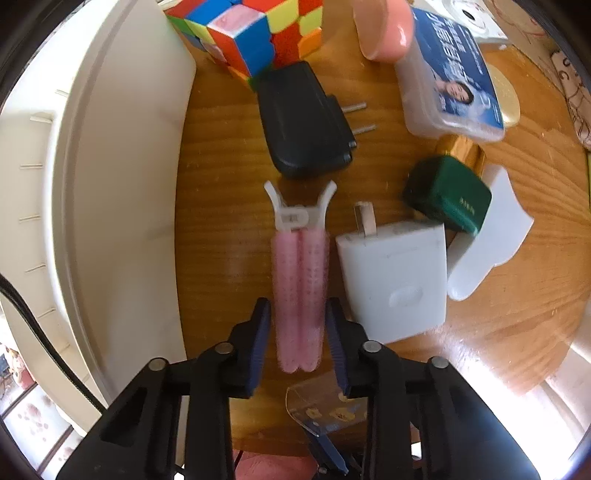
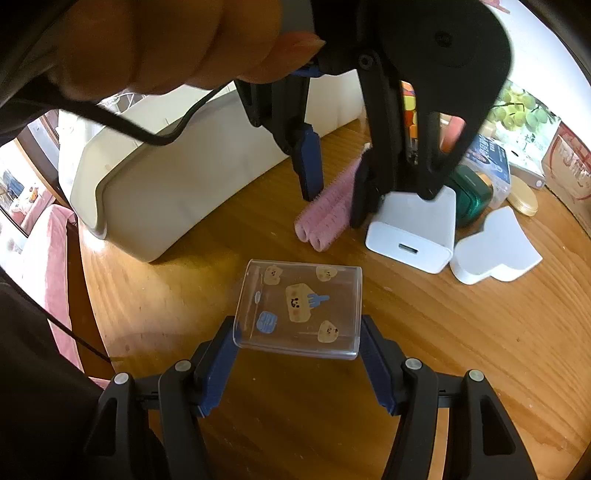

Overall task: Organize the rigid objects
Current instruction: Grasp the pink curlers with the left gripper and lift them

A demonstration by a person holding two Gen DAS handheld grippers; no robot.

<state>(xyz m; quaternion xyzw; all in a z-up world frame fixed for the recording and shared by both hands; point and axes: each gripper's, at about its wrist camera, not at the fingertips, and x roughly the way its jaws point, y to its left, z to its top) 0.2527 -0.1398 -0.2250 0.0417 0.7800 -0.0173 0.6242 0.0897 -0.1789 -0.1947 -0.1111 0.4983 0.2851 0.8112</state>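
A pink hair-roller clip with a white clasp lies on the wooden table. My left gripper is open, its fingers either side of the clip's near end; it shows in the right wrist view over the clip. My right gripper is open with a clear plastic case printed with cartoon bears lying between its fingers. The case's corner shows in the left wrist view.
A cream storage bin stands left, also in the right wrist view. Ahead lie a black charger, white charger, green box, white scraper, Rubik's cube, blue-labelled box.
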